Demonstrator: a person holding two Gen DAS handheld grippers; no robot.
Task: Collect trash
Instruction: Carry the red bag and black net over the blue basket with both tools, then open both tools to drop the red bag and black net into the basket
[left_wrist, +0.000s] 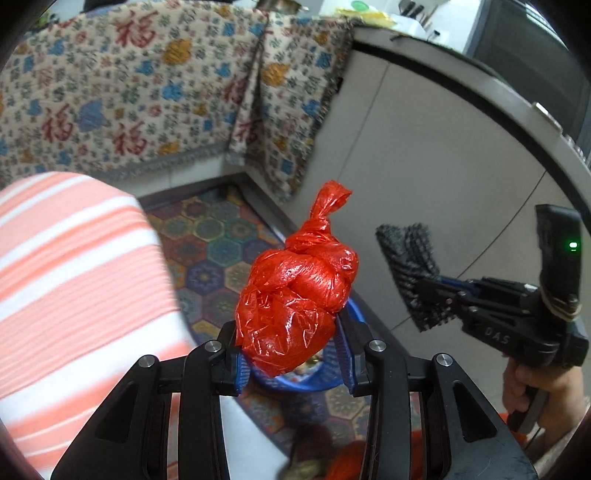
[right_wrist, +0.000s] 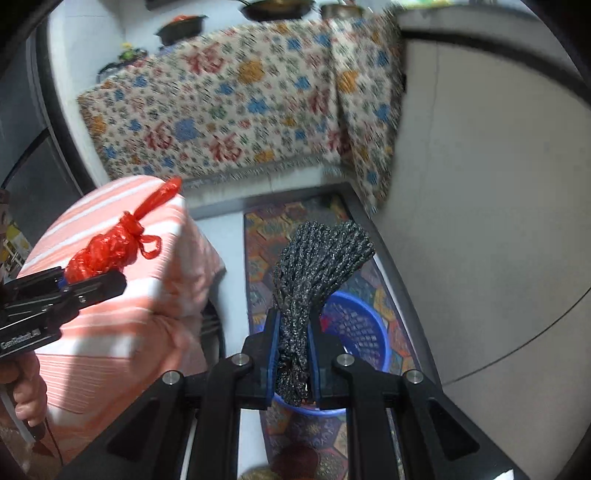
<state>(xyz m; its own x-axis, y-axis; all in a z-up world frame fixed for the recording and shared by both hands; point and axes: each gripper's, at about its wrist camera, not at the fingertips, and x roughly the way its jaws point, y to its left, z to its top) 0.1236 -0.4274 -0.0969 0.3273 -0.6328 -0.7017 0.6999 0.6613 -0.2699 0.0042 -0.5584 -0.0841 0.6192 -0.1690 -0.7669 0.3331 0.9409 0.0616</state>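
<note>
My left gripper (left_wrist: 291, 354) is shut on a knotted red plastic bag (left_wrist: 295, 295), which sticks up between the blue pads. The same bag (right_wrist: 107, 251) and left gripper (right_wrist: 92, 280) show at the left of the right wrist view. My right gripper (right_wrist: 293, 354) is shut on a folded dark grey speckled cloth (right_wrist: 314, 266); that cloth (left_wrist: 410, 269) and the right gripper (left_wrist: 432, 295) appear at the right of the left wrist view. A blue perforated plastic basket (right_wrist: 365, 332) stands on the floor below both grippers, its rim (left_wrist: 354, 310) peeking out behind the red bag.
A peach-and-white striped cushion (left_wrist: 74, 277) fills the left side. A patterned cloth (left_wrist: 147, 92) drapes over furniture at the back. A colourful hexagon-pattern mat (right_wrist: 266, 236) lies under the basket. A pale cabinet wall (right_wrist: 480, 221) runs along the right. A hand (left_wrist: 535, 387) grips the right tool.
</note>
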